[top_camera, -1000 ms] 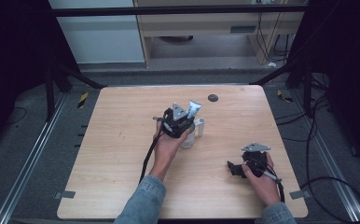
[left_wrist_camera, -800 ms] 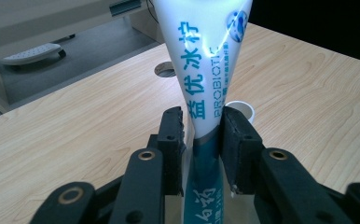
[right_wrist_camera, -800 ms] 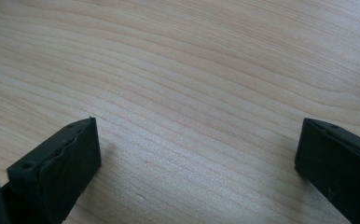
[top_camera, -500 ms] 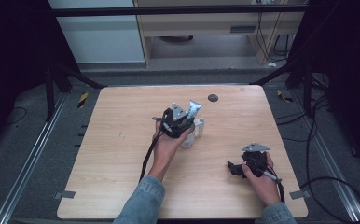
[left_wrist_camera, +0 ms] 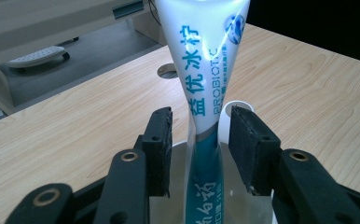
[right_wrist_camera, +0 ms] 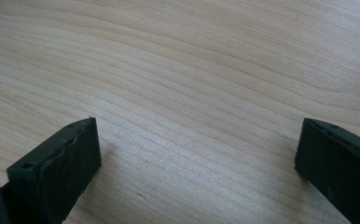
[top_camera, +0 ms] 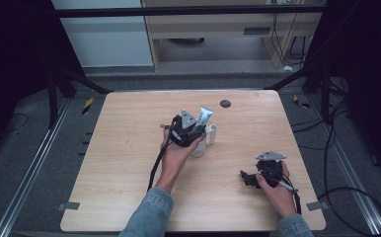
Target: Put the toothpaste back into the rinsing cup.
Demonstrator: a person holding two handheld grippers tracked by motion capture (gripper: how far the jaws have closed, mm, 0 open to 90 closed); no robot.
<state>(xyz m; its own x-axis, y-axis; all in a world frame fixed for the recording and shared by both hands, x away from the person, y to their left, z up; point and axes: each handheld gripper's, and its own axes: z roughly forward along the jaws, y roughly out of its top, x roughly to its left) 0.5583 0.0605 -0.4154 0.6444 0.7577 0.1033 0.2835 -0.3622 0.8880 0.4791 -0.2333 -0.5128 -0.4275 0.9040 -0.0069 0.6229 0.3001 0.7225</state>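
A white and teal toothpaste tube (left_wrist_camera: 206, 56) stands upright in a clear cup (left_wrist_camera: 180, 205), its crimped end at the top. My left gripper (left_wrist_camera: 200, 113) is open around the tube's lower part, with a small gap between each pad and the tube. From above, the left gripper (top_camera: 197, 131) is over the cup (top_camera: 198, 148) at mid-table, and the tube (top_camera: 205, 115) rises beyond it. My right gripper (top_camera: 247, 178) rests low at the front right. Its jaws are spread wide over bare wood, so the right gripper (right_wrist_camera: 197, 125) is open and holds nothing.
A small white cylinder (top_camera: 211, 134) stands just right of the cup, seen behind the tube as a white rim (left_wrist_camera: 238, 105). A dark round hole (top_camera: 225, 103) sits near the wooden table's (top_camera: 124, 163) far edge. Cables trail from both grippers toward the front.
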